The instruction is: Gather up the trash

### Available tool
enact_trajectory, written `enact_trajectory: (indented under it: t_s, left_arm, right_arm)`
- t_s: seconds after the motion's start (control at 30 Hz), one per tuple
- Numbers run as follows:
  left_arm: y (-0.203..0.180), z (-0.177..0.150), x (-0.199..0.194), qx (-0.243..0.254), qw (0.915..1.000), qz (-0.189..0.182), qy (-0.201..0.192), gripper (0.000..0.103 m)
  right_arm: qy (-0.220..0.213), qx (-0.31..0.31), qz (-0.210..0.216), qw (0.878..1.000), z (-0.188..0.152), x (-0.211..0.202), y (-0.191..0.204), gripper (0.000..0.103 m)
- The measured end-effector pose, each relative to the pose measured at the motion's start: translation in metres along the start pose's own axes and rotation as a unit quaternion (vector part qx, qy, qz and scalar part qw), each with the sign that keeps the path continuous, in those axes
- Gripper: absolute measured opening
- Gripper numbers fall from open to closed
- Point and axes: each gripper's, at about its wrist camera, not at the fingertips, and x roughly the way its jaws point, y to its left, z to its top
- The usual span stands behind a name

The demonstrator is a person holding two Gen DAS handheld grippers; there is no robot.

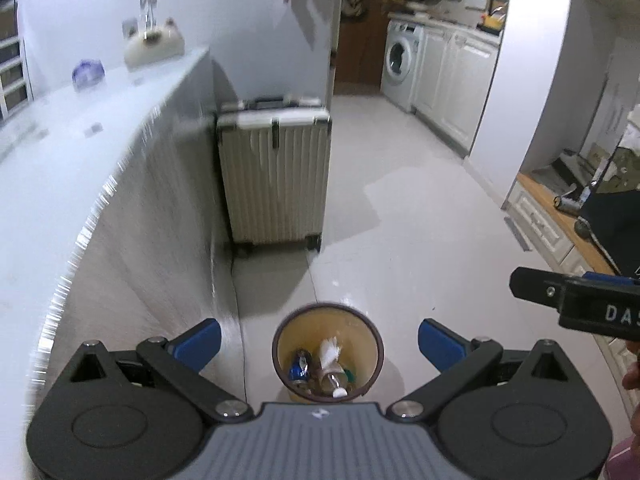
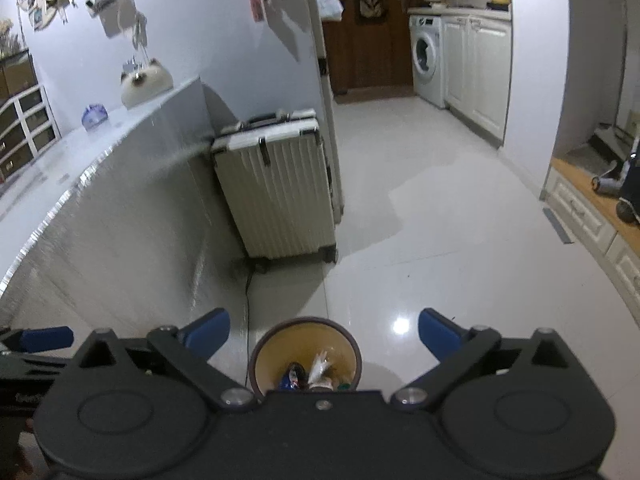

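Left gripper (image 1: 319, 343): blue-padded fingers spread wide apart, nothing between them. Right gripper (image 2: 324, 336): same, spread wide and empty.

Waste bin (image 1: 280, 332), brown rim, yellowish inside, stands on the tiled floor (image 1: 400, 220) below both grippers. Inside: blue can (image 1: 301, 366), crumpled white tissue (image 1: 330, 354), a clear bottle with white cap (image 1: 338, 387).

Left of the bin, near it: silver table side panel (image 1: 160, 220), with a cable (image 2: 247, 320) running down the floor beside it. Ribbed cream suitcase (image 1: 276, 176) stands against the panel's far end. To the right, open tile runs to the washing machine (image 1: 400, 64) and white cabinets (image 1: 452, 84).
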Motion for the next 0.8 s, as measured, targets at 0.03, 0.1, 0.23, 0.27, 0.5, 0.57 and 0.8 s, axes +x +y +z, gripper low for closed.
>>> enact_trajectory:
  t_s: [0.03, 0.1, 0.23, 0.27, 0.5, 0.57, 0.8]
  left_arm:
    - [0.002, 0.001, -0.01, 0.001, 1.0, -0.001, -0.006, 0.103]
    - [0.006, 0.003, -0.029, 0.0, 0.9998, 0.005, -0.019, 0.103]
    - [0.014, 0.001, -0.062, 0.008, 0.9989, 0.017, -0.042, 0.103]
    - [0.017, 0.0, -0.07, 0.011, 0.9987, 0.02, -0.046, 0.103]
    - [0.041, -0.018, -0.105, -0.009, 0.9985, 0.026, -0.046, 0.103]
    - [0.047, -0.024, -0.113, -0.014, 0.9987, 0.026, -0.043, 0.103]
    - [0.059, -0.04, -0.134, -0.015, 0.9986, 0.028, -0.042, 0.103]
  right_arm:
    - [-0.003, 0.004, 0.001, 1.0, 0.002, -0.009, 0.002, 0.102]
    - [-0.009, 0.006, 0.002, 1.0, 0.005, -0.026, 0.007, 0.102]
    - [-0.022, -0.008, 0.004, 1.0, 0.006, -0.056, 0.022, 0.102]
    - [-0.024, -0.012, 0.003, 1.0, 0.005, -0.063, 0.025, 0.102]
    - [-0.032, -0.026, 0.007, 0.999, 0.001, -0.102, 0.048, 0.102]
    - [-0.034, -0.036, 0.002, 0.999, -0.002, -0.11, 0.055, 0.102]
    - [-0.025, -0.054, 0.002, 0.998, -0.018, -0.126, 0.07, 0.102]
